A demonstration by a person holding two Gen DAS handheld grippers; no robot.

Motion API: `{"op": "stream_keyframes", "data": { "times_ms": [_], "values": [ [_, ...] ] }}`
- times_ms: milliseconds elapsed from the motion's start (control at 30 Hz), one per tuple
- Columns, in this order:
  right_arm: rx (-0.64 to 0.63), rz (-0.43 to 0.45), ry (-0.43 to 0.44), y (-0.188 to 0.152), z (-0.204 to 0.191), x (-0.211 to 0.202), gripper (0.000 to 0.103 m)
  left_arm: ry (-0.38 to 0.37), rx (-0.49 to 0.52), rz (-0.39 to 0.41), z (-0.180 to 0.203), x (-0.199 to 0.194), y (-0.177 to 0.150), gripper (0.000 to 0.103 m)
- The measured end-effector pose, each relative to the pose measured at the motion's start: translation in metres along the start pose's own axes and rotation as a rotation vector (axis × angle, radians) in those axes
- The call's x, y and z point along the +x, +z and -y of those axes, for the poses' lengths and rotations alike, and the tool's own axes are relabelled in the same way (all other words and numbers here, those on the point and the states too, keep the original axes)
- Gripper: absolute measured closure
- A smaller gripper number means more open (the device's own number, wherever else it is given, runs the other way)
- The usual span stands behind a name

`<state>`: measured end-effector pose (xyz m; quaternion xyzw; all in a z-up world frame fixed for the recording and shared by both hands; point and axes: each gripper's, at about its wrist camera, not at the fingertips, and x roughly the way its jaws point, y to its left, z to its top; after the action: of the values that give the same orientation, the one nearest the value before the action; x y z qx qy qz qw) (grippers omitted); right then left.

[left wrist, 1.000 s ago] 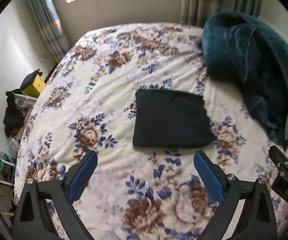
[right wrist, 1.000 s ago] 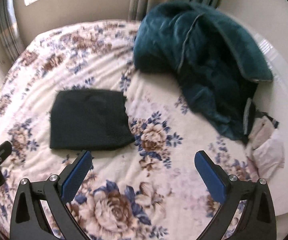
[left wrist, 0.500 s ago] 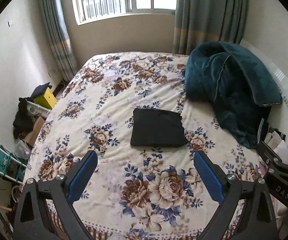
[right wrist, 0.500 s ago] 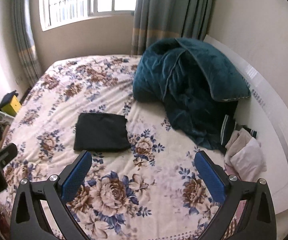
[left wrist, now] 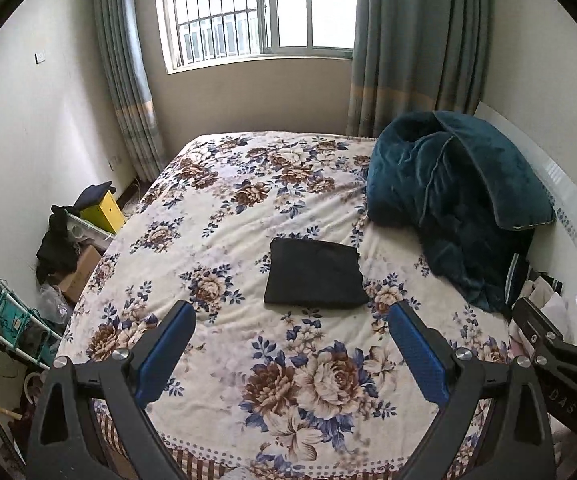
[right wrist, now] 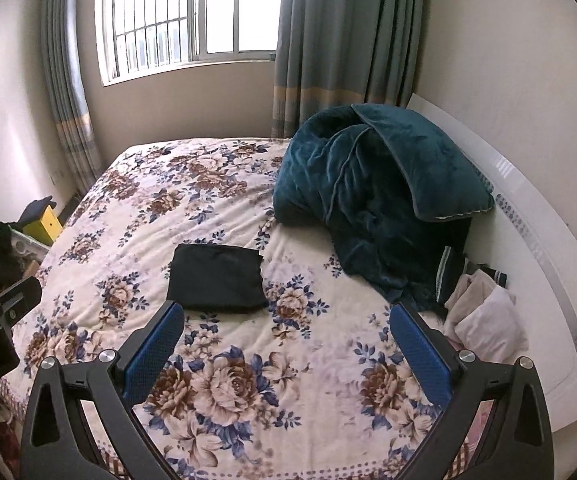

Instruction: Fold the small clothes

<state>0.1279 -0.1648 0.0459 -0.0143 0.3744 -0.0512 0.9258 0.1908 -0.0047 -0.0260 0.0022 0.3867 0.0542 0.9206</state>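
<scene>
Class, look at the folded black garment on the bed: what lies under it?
The black garment lies flat on the floral bedspread, which shows all round it. Whether anything else lies beneath cannot be seen; the cloth covers that patch.

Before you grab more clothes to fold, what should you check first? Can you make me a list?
1. Black garment folded flat into a neat rectangle on the floral bedspread: ok.
2. Left gripper jaws wide apart, nothing between them: ok.
3. Right gripper jaws wide apart, nothing between them: ok.
4. More clothes to fold: a pale bundle lies by the white headboard: ok.
5. Bundle free to lift: part of it is tucked against the teal blanket: cannot tell.
6. Bare bedspread in front of the folded garment for the next fold: ok.
</scene>
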Motion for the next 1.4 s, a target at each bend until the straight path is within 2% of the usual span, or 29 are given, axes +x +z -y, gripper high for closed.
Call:
{"op": "stream_keyframes", "data": {
  "times_ms": [100, 167, 900, 1400],
  "values": [
    [0.000, 0.014, 0.005, 0.001, 0.004, -0.008, 0.000, -0.003, -0.017, 0.015, -0.003, -0.005, -0.003, 0.005],
    [0.002, 0.019, 0.018, 0.001, 0.006, -0.011, 0.000, -0.011, -0.025, 0.018, -0.004, -0.006, -0.003, 0.000],
    [0.006, 0.092, 0.041, 0.008, 0.008, -0.038, 0.000, 0.038, -0.019, 0.075, -0.007, -0.030, -0.002, 0.000],
    [-0.010, 0.087, 0.053, 0.005, 0.004, -0.037, 0.000, 0.037, -0.032, 0.060, -0.011, -0.030, -0.003, 0.000]
  ]
}}
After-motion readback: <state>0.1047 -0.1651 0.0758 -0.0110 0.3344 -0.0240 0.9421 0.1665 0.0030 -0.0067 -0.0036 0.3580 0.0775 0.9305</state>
